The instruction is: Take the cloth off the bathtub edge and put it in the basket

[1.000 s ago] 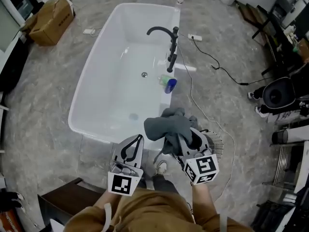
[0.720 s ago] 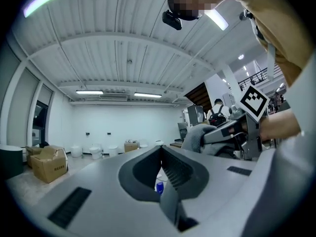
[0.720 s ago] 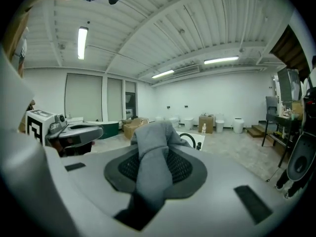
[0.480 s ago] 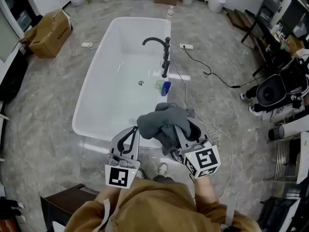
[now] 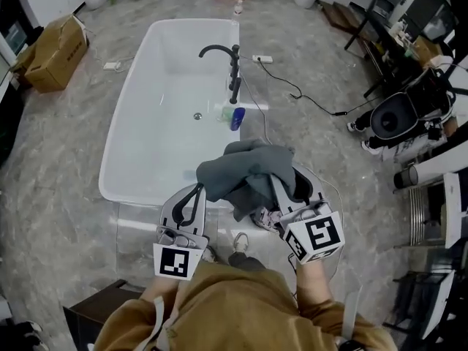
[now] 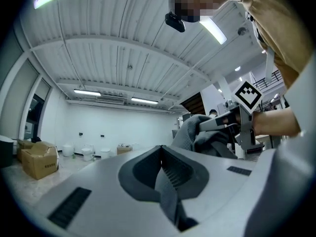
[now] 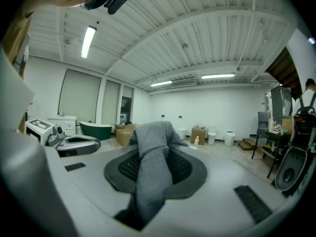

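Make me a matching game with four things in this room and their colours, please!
Things:
1. cloth
2. bathtub
3. tap
4. cardboard box

Colours:
a. black
b. grey
c. brown
d. white

Right pairs: 1-b, 2-d, 3-a, 4-c.

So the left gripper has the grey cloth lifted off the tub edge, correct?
No, it's the right gripper, not the left: the right gripper view shows the grey cloth pinched between its fingers, lifted off the tub edge.
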Available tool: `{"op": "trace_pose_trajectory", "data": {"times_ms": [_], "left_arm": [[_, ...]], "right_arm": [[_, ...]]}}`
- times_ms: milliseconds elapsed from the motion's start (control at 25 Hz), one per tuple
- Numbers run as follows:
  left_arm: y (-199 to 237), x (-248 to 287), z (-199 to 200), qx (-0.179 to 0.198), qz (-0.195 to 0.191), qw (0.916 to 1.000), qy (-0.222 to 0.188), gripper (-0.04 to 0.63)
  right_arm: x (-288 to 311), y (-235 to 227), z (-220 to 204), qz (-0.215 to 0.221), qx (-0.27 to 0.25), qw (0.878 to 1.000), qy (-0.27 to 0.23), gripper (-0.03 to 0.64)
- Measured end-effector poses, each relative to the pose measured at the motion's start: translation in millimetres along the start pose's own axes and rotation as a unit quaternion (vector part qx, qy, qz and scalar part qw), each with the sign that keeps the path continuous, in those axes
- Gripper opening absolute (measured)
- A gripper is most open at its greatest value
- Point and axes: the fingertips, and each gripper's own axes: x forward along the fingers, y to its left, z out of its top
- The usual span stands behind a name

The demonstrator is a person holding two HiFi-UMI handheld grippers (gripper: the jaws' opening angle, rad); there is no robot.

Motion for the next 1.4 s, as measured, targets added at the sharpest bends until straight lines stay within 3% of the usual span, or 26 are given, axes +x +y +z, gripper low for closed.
{"op": "trace_pose_trajectory", "data": {"times_ms": [320,640,920,1080,1160,1400], "left_arm": [[-43,26,-23,-0.025,-0.117,0.9927,-0.011,0.008],[-165,77,-11,-0.024,-0.213,0.9768,-0.013,0.008],[-272,124,4,-0.001,-0.234,0.9722,-0.015,0.008],[-343,117,14,0.033,-0.234,0.9716,-0.01,0.008],[-375,111,17,0.033,-0.228,0.973,-0.006,0.008],[-388,122,-15,0.035,-0.229,0.9719,0.039,0.008]], "right_arm": [[-65,-23,3,-0.105,0.0,0.994,-0.005,0.097],[-179,-114,-22,-0.21,0.017,0.978,0.005,0.097],[-253,-191,-34,-0.225,0.02,0.974,-0.002,0.097],[-308,-218,-49,-0.211,0.015,0.977,-0.001,0.097],[-337,-231,-59,-0.208,0.007,0.978,0.0,0.097],[-333,-248,-96,-0.2,-0.038,0.979,0.014,0.097]]}}
